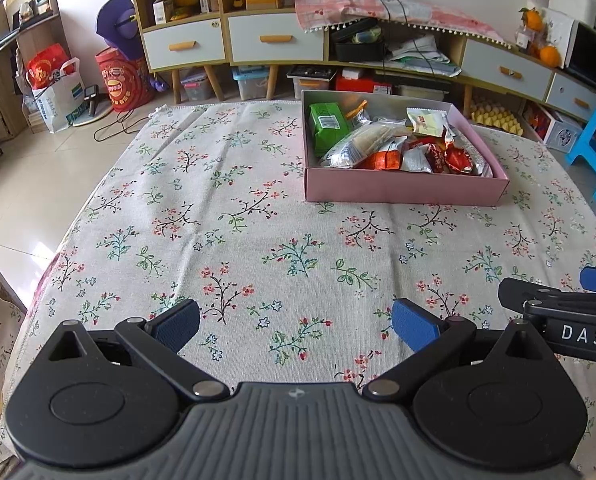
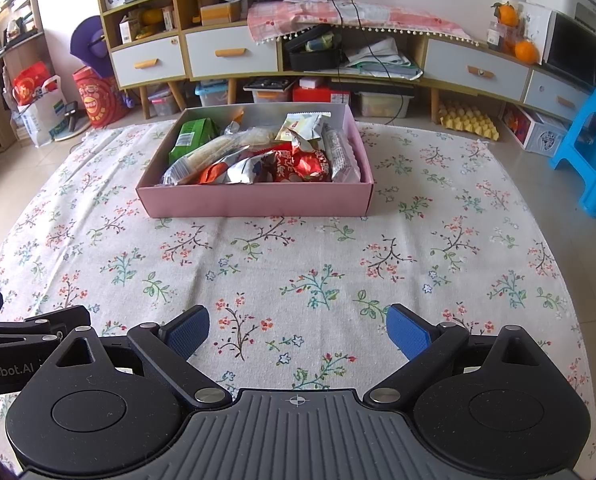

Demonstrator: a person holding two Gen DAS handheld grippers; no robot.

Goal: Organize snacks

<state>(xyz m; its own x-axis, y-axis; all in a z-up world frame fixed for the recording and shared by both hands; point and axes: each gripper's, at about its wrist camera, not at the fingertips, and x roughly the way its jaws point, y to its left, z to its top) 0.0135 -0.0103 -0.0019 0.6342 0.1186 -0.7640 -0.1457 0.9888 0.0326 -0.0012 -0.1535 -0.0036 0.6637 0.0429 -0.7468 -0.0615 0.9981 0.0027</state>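
- At the bottom of the left wrist view, the left gripper [image 1: 296, 326] hangs low over the table with its blue pads spread wide and nothing between them. It looks parked, not reaching for anything.
- At the bottom of the right wrist view, the right gripper [image 2: 298, 330] stands the same way: jaws apart, empty, only cloth showing in the gap. Each tool also shows at the side edge of the other's view, so the two sit side by side near the table's front edge.
- The flowered tablecloth [image 1: 226, 240] fills the middle of both views. No loose packet shows on it, which suggests the gathering is done or nearly done.
- The pink box [image 2: 254, 202] sits past the grippers, upper centre in the right view and upper right in the left view, well apart from both tools. Its open top faces up, so packets can be dropped in from above.
- The snacks are inside that box: a green packet [image 2: 188, 140] leans against its left wall, red wrappers [image 2: 305, 166] bunch toward the front, and a pale packet [image 2: 303, 126] lies near the back. They lie heaped and overlapping, not in rows, so some tidying may remain.
- Beyond the table, along the top of both views, runs a wooden cabinet [image 2: 234, 54] with white drawers. A blue stool [image 2: 589, 156] stands at the right edge.
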